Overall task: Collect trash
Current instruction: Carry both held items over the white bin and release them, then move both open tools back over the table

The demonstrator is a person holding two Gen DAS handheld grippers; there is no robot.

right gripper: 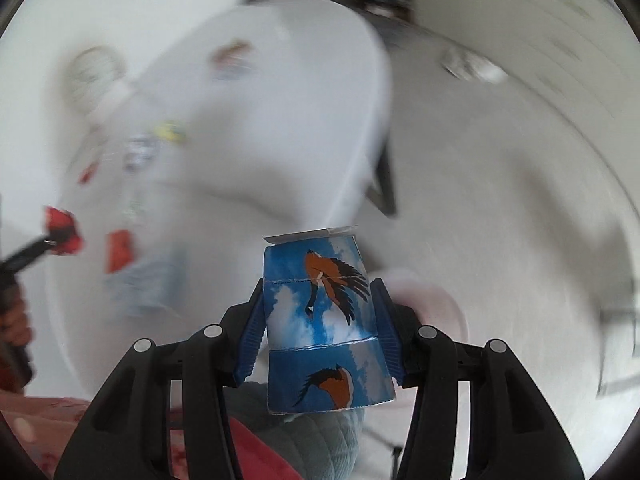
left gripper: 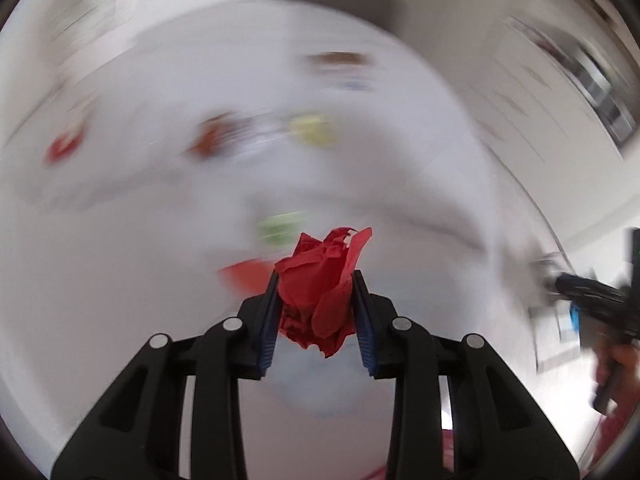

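My left gripper (left gripper: 316, 280) is shut on a crumpled red paper ball (left gripper: 320, 300), and both blue pads press into its sides above the white table (left gripper: 120, 280). In the right wrist view, my right gripper (right gripper: 320, 292) is shut on a blue carton (right gripper: 316, 320) printed with clouds and brown birds, held upright over the table's edge. That view also shows the red paper ball (right gripper: 62, 232) at the far left, in the other gripper. Both views are smeared by motion.
Blurred litter lies on the table: a yellow scrap (left gripper: 314, 130), a green one (left gripper: 280, 226), a flat red piece (left gripper: 246, 274), a brown-red wrapper (left gripper: 214, 136). A pale floor (right gripper: 500, 200) spreads right of the table. Quilted grey fabric (right gripper: 320, 432) sits below the carton.
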